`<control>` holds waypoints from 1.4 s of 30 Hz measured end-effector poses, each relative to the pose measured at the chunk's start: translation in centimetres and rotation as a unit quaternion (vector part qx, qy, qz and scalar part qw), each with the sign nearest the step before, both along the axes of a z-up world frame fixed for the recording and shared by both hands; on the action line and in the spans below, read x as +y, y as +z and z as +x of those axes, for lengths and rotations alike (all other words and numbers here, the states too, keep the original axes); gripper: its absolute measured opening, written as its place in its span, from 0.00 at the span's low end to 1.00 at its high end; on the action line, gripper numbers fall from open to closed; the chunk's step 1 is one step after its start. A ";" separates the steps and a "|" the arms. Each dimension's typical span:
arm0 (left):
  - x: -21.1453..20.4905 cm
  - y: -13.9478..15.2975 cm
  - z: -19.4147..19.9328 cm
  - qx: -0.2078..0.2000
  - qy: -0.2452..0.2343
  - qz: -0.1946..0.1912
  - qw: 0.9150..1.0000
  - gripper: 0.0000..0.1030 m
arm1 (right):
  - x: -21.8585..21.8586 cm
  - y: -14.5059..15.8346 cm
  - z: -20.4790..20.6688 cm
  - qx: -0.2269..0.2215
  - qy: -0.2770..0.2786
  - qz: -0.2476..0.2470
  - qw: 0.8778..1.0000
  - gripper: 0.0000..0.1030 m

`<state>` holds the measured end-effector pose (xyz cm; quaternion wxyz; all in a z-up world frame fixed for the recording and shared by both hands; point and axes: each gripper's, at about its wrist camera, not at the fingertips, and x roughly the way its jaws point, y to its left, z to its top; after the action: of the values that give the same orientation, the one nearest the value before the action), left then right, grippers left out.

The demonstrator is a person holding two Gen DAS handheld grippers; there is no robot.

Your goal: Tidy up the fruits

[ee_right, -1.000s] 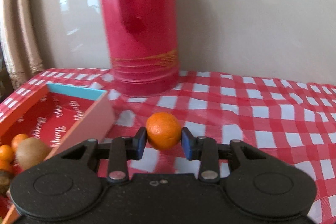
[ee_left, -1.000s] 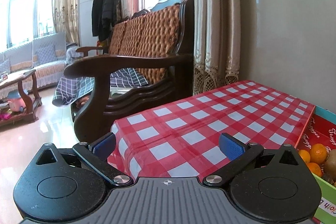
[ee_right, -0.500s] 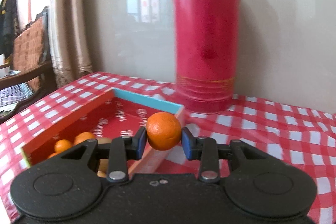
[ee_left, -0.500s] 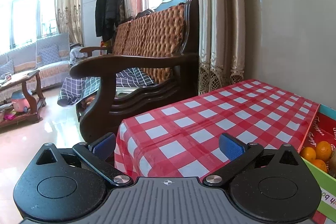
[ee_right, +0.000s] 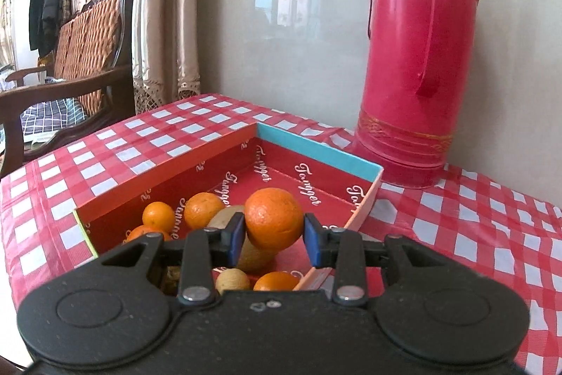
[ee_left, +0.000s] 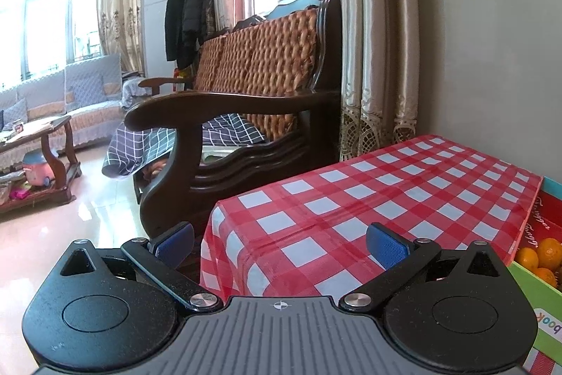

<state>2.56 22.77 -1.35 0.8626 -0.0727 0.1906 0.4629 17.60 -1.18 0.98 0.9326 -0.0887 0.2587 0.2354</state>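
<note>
My right gripper [ee_right: 274, 236] is shut on an orange [ee_right: 274, 217] and holds it above the near part of an open red box [ee_right: 316, 150] with a blue far wall. Inside the box lie several small oranges [ee_right: 203, 209], a brown kiwi [ee_right: 224, 217] and a pale round fruit [ee_right: 232, 280]. My left gripper [ee_left: 281, 243] is open and empty, low over the left corner of the checked table. The box edge with oranges [ee_left: 542, 253] shows at the far right of the left wrist view.
A tall red thermos [ee_right: 414, 58] stands behind the box to the right, near the wall. The table has a red-and-white checked cloth [ee_left: 368, 199]. A dark wooden sofa [ee_left: 246, 94] stands left of the table, with curtains [ee_left: 376, 41] behind it.
My right gripper has swung left with the orange, from in front of the thermos to over the box. The left gripper's view has shifted slightly left; its jaws stay open.
</note>
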 end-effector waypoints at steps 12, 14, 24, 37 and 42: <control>0.2 0.0 -0.1 0.001 -0.001 -0.001 1.000 1.00 | 0.3 -0.4 -0.2 -0.016 -0.008 -0.008 1.000 0.62; 0.1 0.0 -0.1 0.000 -0.002 0.000 1.000 1.00 | 0.0 -0.1 -0.4 -0.027 -0.013 -0.004 1.000 0.65; -2.7 1.1 1.6 0.028 -0.113 0.033 0.993 1.00 | -4.3 2.4 -4.7 -0.020 -0.077 0.051 0.996 0.85; -9.9 10.2 -4.8 0.016 -0.294 0.030 0.955 1.00 | -7.6 7.1 -16.9 -0.026 -0.182 0.055 0.981 0.94; -11.7 11.1 -8.3 0.033 -0.327 0.024 0.944 1.00 | -7.8 8.1 -20.4 -0.038 -0.211 0.054 0.975 0.94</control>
<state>-5.70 11.04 9.71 0.9612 0.0296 0.2214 0.1618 -2.78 -8.99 9.12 0.9739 0.0093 0.2225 0.0429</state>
